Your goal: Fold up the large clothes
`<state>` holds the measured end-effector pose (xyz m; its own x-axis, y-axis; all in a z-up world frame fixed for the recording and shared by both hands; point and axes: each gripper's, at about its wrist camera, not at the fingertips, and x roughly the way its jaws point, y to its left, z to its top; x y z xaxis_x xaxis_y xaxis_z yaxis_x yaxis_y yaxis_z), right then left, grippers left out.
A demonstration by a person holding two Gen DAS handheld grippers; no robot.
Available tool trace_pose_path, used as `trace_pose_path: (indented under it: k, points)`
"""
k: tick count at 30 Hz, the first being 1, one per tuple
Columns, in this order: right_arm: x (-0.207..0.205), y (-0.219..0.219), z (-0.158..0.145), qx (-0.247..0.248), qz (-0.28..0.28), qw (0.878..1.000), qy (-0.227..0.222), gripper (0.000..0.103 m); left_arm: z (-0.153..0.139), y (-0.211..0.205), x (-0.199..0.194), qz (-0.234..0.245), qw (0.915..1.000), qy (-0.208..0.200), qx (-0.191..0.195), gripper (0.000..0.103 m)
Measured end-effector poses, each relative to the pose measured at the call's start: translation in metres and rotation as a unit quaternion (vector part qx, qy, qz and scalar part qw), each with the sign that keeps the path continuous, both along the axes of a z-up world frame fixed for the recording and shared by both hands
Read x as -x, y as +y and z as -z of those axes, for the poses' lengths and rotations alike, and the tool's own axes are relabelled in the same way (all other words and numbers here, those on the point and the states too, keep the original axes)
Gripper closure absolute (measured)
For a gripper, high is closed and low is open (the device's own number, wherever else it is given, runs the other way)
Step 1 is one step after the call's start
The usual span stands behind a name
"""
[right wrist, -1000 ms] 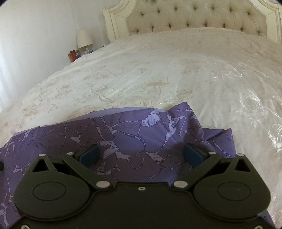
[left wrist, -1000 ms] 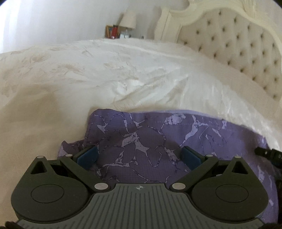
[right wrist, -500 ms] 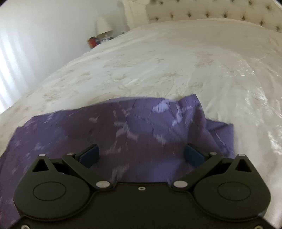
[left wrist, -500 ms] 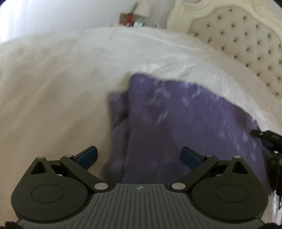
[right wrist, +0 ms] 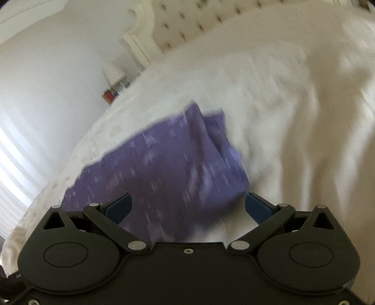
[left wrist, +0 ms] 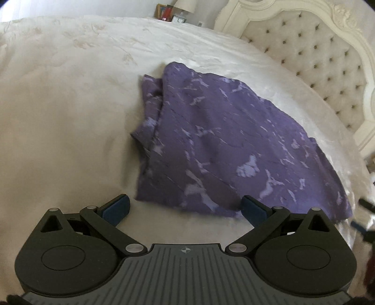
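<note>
Mostly bed: a cream bedspread (left wrist: 70, 117) with a satiny sheen and faint floral embroidery filled both views, soft creases toward the right of the left wrist frame. A tufted headboard (left wrist: 311, 58), buttoned in a diamond pattern inside a carved off-white frame, curved through the upper right of that frame; in the right wrist view it was a smear along the top. A plain white wall (right wrist: 46, 70) took the upper left of the right wrist view.

Next, the purple garment (left wrist: 222, 140): thin woven cloth, dark violet with pale lilac marbled veins and blotches. It lay flat on the bedspread at the centre of the left wrist frame as a rough folded slab, with its left edge bunched into layered ridges. In the right wrist view the same garment (right wrist: 164, 169) sat centre-left, motion-blurred, pattern unreadable.

The left gripper (left wrist: 185, 207), black with blue pads, had its jaws spread wide and held nothing; the garment's near edge sat between the fingers, contact unclear. The right gripper (right wrist: 187, 207) was likewise wide apart and empty, above the cloth's near corner.

Small: a nightstand lamp (left wrist: 185, 5) with a pale shade and something red beside it, top centre of the left wrist frame.
</note>
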<state>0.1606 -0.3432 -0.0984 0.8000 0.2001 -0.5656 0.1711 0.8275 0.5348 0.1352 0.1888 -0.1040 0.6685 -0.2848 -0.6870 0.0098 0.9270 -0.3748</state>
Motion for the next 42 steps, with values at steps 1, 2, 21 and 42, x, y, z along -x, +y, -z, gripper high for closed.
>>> trace_pose_path:
  k: [1, 2, 21, 42]
  points:
    - [0.001, -0.001, 0.007, -0.012, 0.000, 1.000, 0.012, 0.001, 0.000, -0.002, 0.001, 0.001, 1.0000, 0.000, 0.001, 0.000]
    - [0.002, -0.003, 0.014, -0.021, -0.001, 1.000, 0.018, 0.001, 0.001, -0.004, 0.000, 0.001, 1.0000, 0.000, 0.003, 0.000]
    - [-0.062, 0.004, 0.051, -0.048, -0.053, 0.997, -0.041, 0.000, 0.010, -0.005, -0.058, -0.036, 0.9985, -0.017, 0.037, 0.000]
    - [-0.039, -0.014, 0.024, -0.125, -0.032, 0.992, -0.009, 0.069, -0.023, 0.001, -0.044, -0.029, 0.9957, 0.003, 0.088, 0.076]
